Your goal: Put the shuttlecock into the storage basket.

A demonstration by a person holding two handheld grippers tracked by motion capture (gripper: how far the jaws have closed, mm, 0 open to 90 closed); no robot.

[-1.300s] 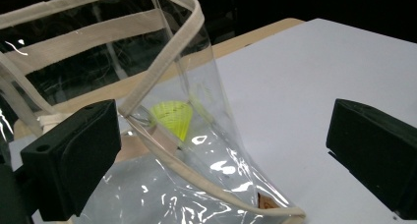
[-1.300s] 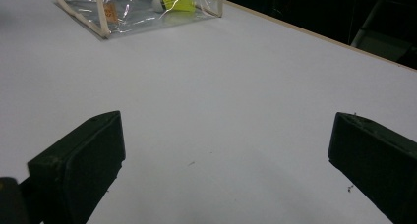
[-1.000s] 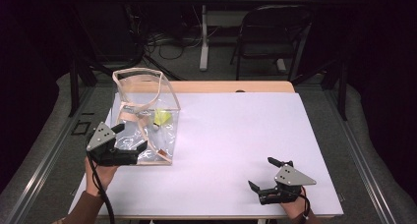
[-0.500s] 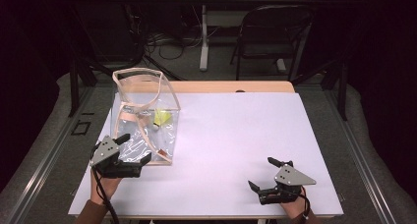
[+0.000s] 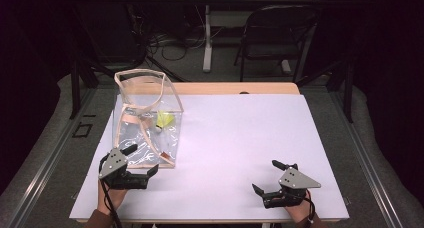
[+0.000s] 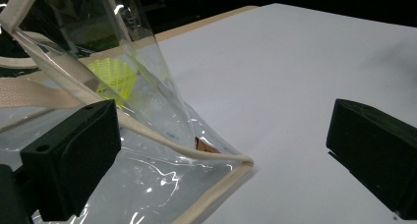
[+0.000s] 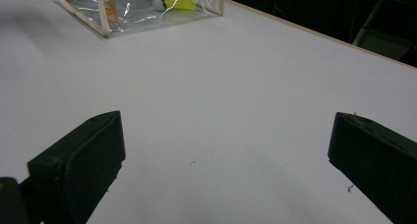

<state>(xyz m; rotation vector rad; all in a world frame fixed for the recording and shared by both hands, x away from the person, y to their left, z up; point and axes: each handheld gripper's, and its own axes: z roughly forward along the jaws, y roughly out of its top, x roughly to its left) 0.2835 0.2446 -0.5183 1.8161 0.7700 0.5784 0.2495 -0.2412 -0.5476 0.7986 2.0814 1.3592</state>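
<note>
A white table (image 5: 235,138) stands in a dark room, a folding chair (image 5: 272,38) behind it. The clear bag (image 5: 145,120) holding a yellow shuttlecock (image 5: 165,120) stands at its left. The left gripper (image 5: 142,163), just beside the bag, and the right gripper (image 5: 265,177) gape wide, empty.

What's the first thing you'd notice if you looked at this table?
The see-through bag with cream edging stands out at the table's far left, and a bright yellow shuttlecock lies inside it. The left gripper sits open just in front of the bag's near corner. The right gripper rests open near the table's front right, far from the bag.
</note>
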